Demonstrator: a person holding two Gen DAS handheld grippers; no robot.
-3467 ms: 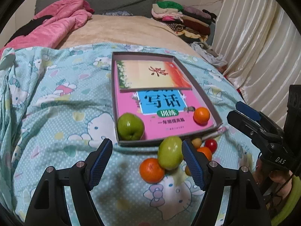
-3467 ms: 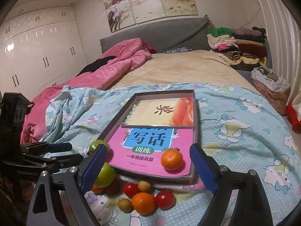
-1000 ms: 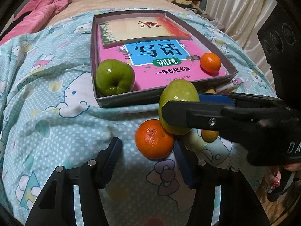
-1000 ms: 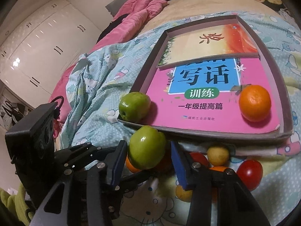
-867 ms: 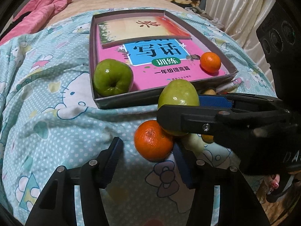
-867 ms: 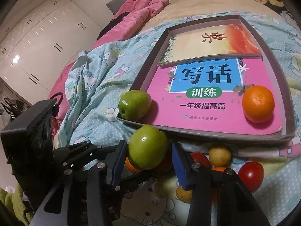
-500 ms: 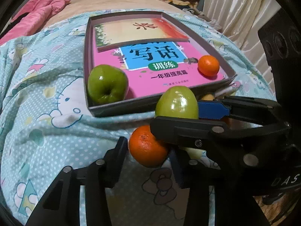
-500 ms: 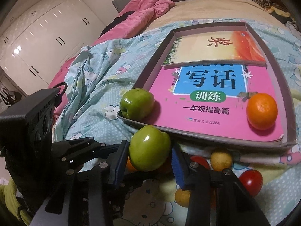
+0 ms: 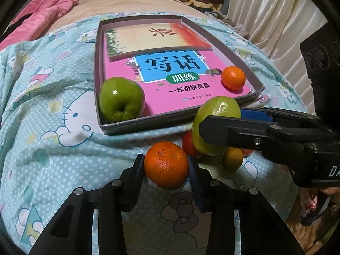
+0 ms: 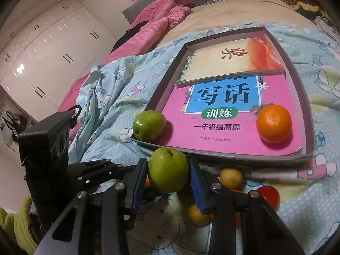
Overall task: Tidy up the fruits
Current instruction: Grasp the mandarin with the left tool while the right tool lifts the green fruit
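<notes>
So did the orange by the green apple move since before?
Yes. The orange, clamped in the left hand-held gripper, has lifted off the bedsheet toward the grey tray.

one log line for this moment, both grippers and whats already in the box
left gripper: shut on orange | right gripper: shut on green apple | box: one green apple, one orange on pink book | loose fruit: on bedsheet

Left hand-held gripper, black with blue pads, clamped on a round orange mandarin. Right hand-held gripper enters from 3 o'clock in the left view, clamped on a green apple.
</notes>
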